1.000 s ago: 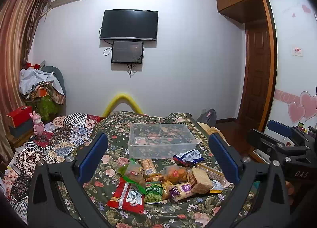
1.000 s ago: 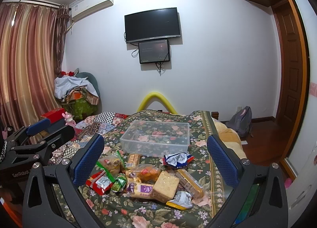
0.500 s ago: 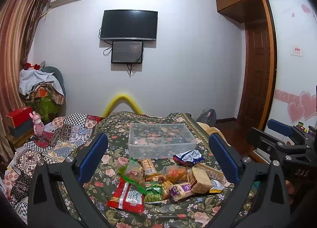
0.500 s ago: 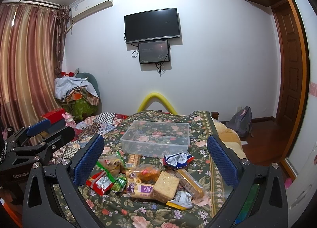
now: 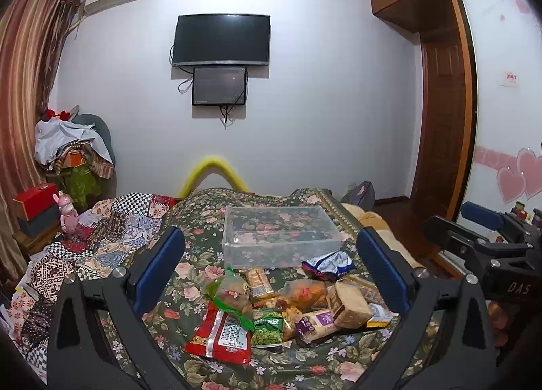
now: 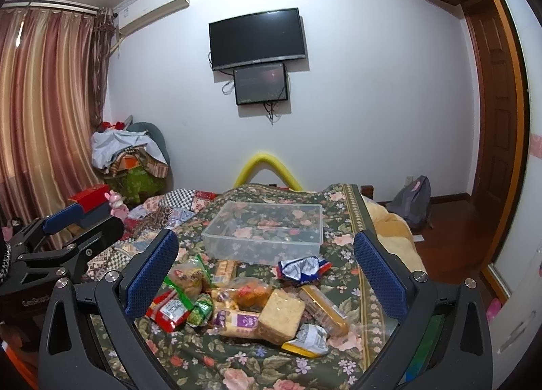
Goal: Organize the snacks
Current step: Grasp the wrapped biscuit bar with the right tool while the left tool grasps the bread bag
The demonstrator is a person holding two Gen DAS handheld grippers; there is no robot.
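Nothing moved; both grippers' fingers apart, empty; snack pile before clear bin.

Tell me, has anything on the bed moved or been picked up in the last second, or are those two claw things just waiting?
Nothing visibly changed. The left gripper and the right gripper hang open above the bed as before, holding nothing. The snack pile lies untouched on the floral bedspread, and the clear plastic box behind it is still empty.
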